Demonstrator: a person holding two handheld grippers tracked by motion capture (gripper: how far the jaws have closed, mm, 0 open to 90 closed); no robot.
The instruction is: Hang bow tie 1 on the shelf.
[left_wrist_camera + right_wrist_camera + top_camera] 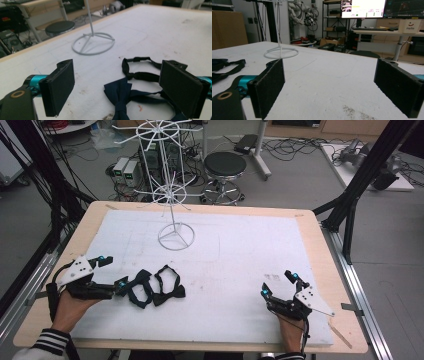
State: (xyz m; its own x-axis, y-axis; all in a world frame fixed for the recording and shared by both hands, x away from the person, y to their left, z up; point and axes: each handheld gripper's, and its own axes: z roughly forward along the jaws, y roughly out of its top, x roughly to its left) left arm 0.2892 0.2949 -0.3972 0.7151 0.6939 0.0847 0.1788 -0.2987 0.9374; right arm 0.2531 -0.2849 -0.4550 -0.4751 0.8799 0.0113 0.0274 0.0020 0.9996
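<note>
Nearest the high camera, at 7 o'clock: left hand [70,307] in a striped sleeve [47,342], holding the left gripper [114,272]. Jaws spread wide, nothing between them; the lower jaw tip is at the edge of the bow ties. In the left gripper view the gap [116,87] frames the ties on the mat, no contact visible. At 5 o'clock, right hand [290,332] with the right gripper [279,285], jaws spread, empty, over bare mat [329,80]. Two dark bow ties [152,287] lie side by side at about 7–8 o'clock on the white mat [235,260], straps looped; navy one [120,97] closest to the left jaws. White wire stand [175,236] upright at 11–12 o'clock, well apart from the ties. Mat covers a wooden table [325,245]. Black stool [225,167] on the floor beyond.
</note>
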